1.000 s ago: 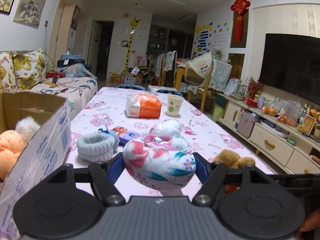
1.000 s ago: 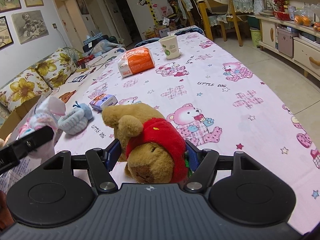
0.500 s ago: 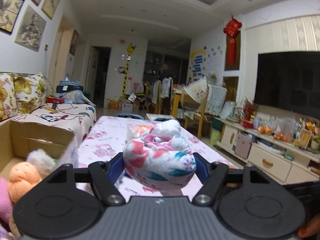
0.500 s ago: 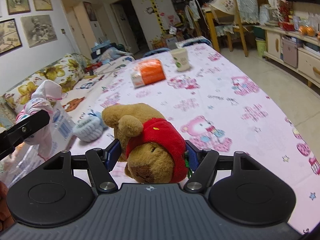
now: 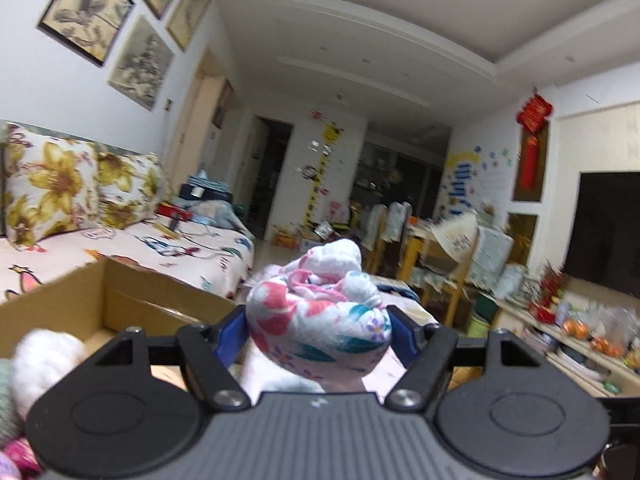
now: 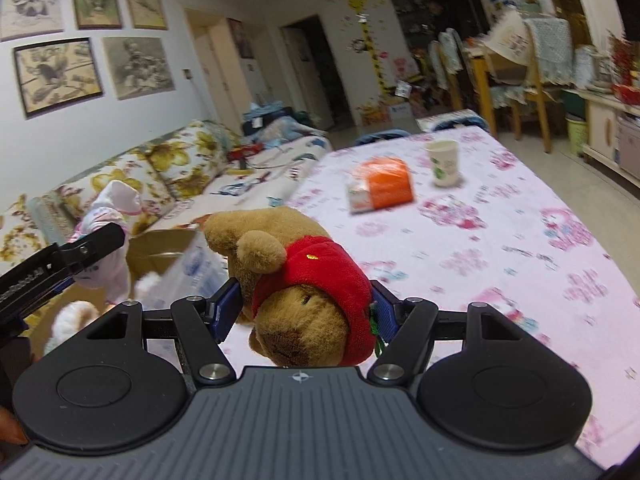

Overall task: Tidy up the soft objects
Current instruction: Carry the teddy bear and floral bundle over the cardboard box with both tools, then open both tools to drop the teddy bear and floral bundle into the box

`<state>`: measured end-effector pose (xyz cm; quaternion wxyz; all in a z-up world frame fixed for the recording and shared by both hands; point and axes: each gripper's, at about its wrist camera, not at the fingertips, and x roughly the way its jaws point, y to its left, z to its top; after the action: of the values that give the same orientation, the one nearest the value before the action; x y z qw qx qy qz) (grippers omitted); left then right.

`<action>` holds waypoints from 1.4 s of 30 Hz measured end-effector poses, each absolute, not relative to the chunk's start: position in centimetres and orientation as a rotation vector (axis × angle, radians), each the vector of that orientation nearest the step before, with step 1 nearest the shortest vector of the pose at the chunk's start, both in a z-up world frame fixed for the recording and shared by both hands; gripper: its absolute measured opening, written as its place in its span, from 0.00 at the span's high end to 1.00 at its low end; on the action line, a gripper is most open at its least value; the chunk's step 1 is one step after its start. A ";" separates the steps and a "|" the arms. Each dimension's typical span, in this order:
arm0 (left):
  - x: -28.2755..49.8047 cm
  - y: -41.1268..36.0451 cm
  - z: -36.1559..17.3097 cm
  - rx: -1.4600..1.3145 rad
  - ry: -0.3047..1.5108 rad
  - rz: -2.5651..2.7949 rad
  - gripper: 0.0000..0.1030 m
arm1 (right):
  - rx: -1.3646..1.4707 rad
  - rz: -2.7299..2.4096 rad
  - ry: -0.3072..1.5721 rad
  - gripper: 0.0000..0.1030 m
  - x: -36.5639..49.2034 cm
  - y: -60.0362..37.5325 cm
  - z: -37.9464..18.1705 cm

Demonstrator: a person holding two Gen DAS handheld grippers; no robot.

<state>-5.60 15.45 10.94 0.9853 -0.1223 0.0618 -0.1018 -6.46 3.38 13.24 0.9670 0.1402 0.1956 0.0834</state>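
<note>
Left wrist view: the left gripper (image 5: 319,330) is clenched on a floral cloth bundle (image 5: 318,320), white with pink, teal and purple flowers; both blue pads press its sides. The bundle is held in the air, with the room behind it. Below and to the left stands an open cardboard box (image 5: 120,300), and a white fluffy toy (image 5: 44,356) lies at its near end. Beyond the box is a sofa (image 5: 80,208) with yellow flower cushions.

In the right wrist view, the right gripper (image 6: 306,312) is grasping a brown teddy bear (image 6: 296,280) in a red hood; the blue pads squeeze the hood on both sides, and the bear's face points toward the camera. It is lifted above the table with the pink cartoon tablecloth (image 6: 500,248). Far on this table lie an orange tissue pack (image 6: 382,186) and, just beside it, a paper cup (image 6: 442,162). At the left edge, the other gripper with its bundle is over the box, which stands by the table's left side.
</note>
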 end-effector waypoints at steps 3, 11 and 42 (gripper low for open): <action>-5.4 16.8 11.1 -0.269 0.124 -0.152 0.30 | 0.269 0.218 0.386 0.19 -5.8 4.6 13.8; -4.1 20.0 11.5 -0.286 0.139 0.023 0.30 | 0.256 0.331 0.392 0.19 -3.1 7.4 15.1; 0.4 26.8 10.1 -0.399 0.397 0.211 0.26 | 0.119 0.457 0.559 0.16 6.1 16.4 14.0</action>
<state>0.44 26.77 10.13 0.9552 -0.1963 0.1956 0.1037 6.07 16.36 14.00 0.9338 0.0581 0.2733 0.2235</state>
